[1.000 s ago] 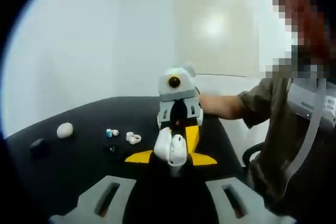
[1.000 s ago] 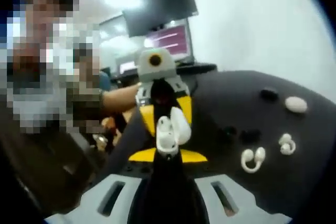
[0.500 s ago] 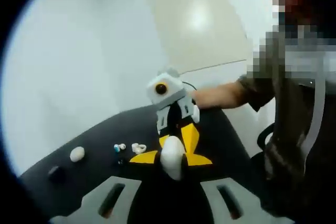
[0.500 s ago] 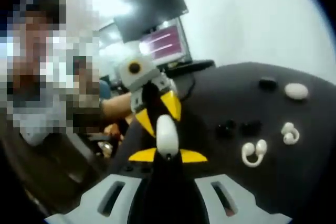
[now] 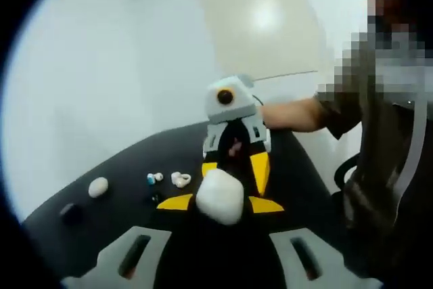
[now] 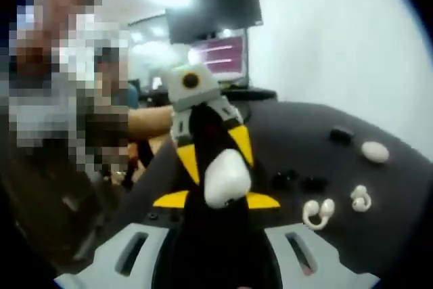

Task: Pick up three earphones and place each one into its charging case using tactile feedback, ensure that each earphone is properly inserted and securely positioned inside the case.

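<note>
A closed white charging case (image 5: pixel 219 195) is gripped between the two grippers above the black table (image 5: pixel 81 235), both sets of jaws clamped on it. Loose earphones (image 6: pixel 318 212) lie near the far edge. Uneven squeeze could let the smooth case slip.

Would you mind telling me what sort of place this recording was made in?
Probably an office or lab: a dark table with loose earphones, lit computer monitors behind it, and plain white walls.
</note>
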A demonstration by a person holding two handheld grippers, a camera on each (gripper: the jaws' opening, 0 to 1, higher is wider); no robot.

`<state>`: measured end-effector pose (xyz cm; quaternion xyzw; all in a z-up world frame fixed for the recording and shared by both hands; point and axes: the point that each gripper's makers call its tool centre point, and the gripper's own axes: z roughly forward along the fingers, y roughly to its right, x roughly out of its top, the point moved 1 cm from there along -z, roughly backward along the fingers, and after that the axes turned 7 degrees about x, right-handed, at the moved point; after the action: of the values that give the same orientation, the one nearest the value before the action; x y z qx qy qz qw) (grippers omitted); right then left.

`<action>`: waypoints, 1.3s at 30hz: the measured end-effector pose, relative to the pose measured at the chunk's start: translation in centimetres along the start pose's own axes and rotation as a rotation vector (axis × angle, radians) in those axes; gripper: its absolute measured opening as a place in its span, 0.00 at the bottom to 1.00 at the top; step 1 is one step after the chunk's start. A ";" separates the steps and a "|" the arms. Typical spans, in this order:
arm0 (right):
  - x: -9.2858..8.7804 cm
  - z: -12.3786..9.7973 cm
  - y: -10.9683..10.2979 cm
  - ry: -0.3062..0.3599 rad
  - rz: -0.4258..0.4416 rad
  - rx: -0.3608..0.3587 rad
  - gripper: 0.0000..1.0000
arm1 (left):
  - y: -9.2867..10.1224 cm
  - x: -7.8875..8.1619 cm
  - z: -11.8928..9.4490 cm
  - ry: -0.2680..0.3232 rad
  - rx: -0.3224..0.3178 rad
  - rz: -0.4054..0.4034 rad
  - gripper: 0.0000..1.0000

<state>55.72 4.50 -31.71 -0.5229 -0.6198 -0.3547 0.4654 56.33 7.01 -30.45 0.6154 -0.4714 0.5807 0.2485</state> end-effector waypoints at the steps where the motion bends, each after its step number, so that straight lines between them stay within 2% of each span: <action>1: -0.1 -0.1 0.5 -0.003 0.001 -0.023 0.31 | -0.3 -0.1 0.1 -0.010 0.016 -0.005 0.28; 4: -0.1 -0.2 0.6 -0.004 -0.004 -0.032 0.32 | -0.7 -0.3 0.2 -0.019 0.038 -0.007 0.31; 15: -0.2 -0.4 1.1 -0.004 -0.014 -0.056 0.36 | -0.8 -0.5 0.2 -0.027 0.037 -0.024 0.31; 20: 0.2 -0.8 1.7 -0.005 -0.067 -0.127 0.39 | -0.7 -0.4 0.1 -0.027 0.030 -0.029 0.31; 26: 0.4 -0.2 1.7 -0.022 -0.047 -0.106 0.39 | -0.4 0.5 -0.3 0.011 -0.008 -0.107 0.33; 29: 0.4 0.2 1.9 -0.046 -0.059 -0.109 0.39 | -1.0 1.4 -0.8 0.070 0.009 -0.154 0.33; 32: 0.4 0.4 1.8 -0.046 -0.039 -0.098 0.39 | -2.2 3.2 -1.9 0.176 0.038 -0.213 0.33; 34: 0.3 0.6 1.8 -0.044 -0.027 -0.096 0.38 | -4.1 5.1 -3.6 0.315 0.079 -0.340 0.33; 36: 0.4 1.0 1.8 -0.044 -0.018 -0.094 0.37 | -6.6 6.0 -5.3 0.422 0.151 -0.437 0.32; 39: 0.4 1.3 1.9 -0.047 -0.018 -0.105 0.36 | -8.7 6.1 -6.7 0.489 0.228 -0.515 0.30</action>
<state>57.28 6.22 -31.80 -0.5491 -0.6157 -0.3786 0.4196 59.99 14.75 -21.21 0.5809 -0.1600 0.6778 0.4215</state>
